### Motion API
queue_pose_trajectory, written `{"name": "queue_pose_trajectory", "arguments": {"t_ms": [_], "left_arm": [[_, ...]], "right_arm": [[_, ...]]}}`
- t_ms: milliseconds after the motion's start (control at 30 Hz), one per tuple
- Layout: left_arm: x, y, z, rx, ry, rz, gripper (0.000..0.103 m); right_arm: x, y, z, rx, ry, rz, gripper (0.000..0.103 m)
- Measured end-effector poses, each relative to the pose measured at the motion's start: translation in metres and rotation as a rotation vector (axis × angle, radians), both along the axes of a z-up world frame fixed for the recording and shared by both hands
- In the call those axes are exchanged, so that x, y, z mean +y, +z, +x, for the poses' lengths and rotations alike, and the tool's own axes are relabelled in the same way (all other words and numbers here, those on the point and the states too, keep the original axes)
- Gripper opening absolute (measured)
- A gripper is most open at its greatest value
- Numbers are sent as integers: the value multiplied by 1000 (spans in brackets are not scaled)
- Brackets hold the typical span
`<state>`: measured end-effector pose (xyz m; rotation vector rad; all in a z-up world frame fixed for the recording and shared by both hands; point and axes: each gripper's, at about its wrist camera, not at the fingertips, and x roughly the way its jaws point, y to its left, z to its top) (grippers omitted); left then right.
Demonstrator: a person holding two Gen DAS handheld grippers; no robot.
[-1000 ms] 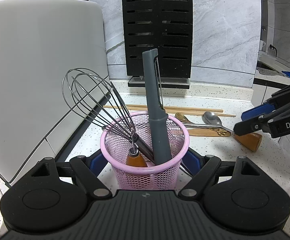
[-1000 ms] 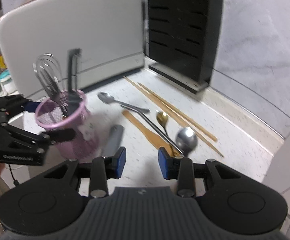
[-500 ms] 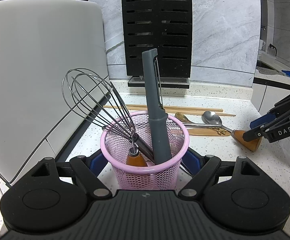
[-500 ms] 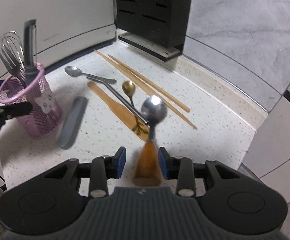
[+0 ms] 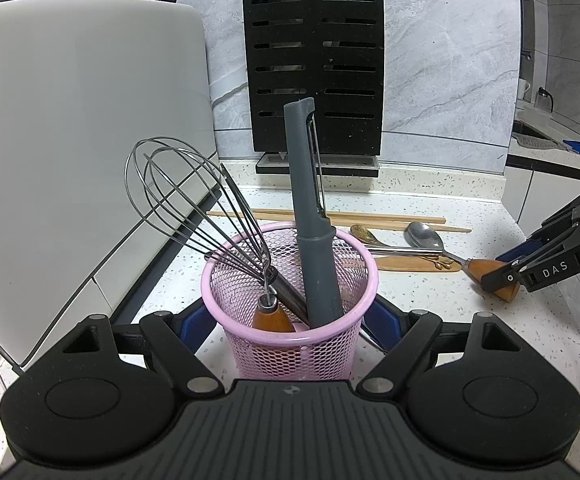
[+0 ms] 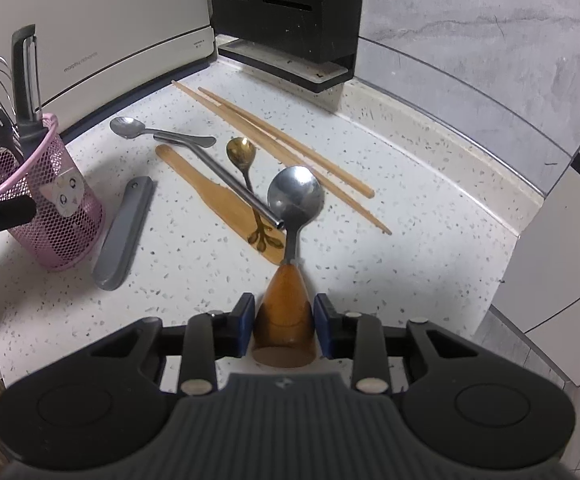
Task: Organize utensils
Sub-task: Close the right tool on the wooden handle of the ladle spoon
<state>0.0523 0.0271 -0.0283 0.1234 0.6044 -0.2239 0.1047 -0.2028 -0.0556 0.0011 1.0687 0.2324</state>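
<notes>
The wooden handle of a steel spoon (image 6: 294, 206) is flanked by the blue pads (image 6: 245, 322) of the right gripper (image 6: 284, 326); the jaws are drawn in against it on both sides, and the spoon lies on the speckled countertop (image 6: 429, 216). The pink mesh holder (image 5: 290, 300) is clasped between the spread jaws of the left gripper (image 5: 290, 322). A whisk (image 5: 194, 216) and a grey peeler (image 5: 309, 216) are held upright in it. Just beside the holder a grey case (image 6: 124, 232) is seen. Further off, a wooden spatula (image 6: 218, 196), a gold spoon (image 6: 242, 152), a smaller steel spoon (image 6: 130, 127) and chopsticks (image 6: 282, 140) are laid out. Behind them a black knife block (image 6: 286, 12) is placed against the wall.
</notes>
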Motion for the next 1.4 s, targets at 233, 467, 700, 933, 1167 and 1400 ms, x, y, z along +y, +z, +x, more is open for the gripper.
{"name": "queue_pose_trajectory", "arguments": {"t_ms": [233, 467, 700, 933, 1167, 1400], "left_arm": [[0, 0, 0, 0, -1, 0, 95], [0, 0, 0, -1, -1, 2, 95], [1, 0, 0, 0, -1, 2, 95], [0, 0, -1, 0, 0, 3, 95], [0, 0, -1, 0, 0, 3, 95], [1, 0, -1, -1, -1, 4, 95]], "right_arm": [[-1, 2, -6, 48, 11, 29, 31], [1, 3, -14, 68, 52, 39, 31], [4, 4, -3, 22, 38, 15, 35], [4, -3, 17, 55, 7, 38, 30], [12, -7, 19, 31, 43, -14, 18], [12, -4, 13, 0, 52, -45, 7]]}}
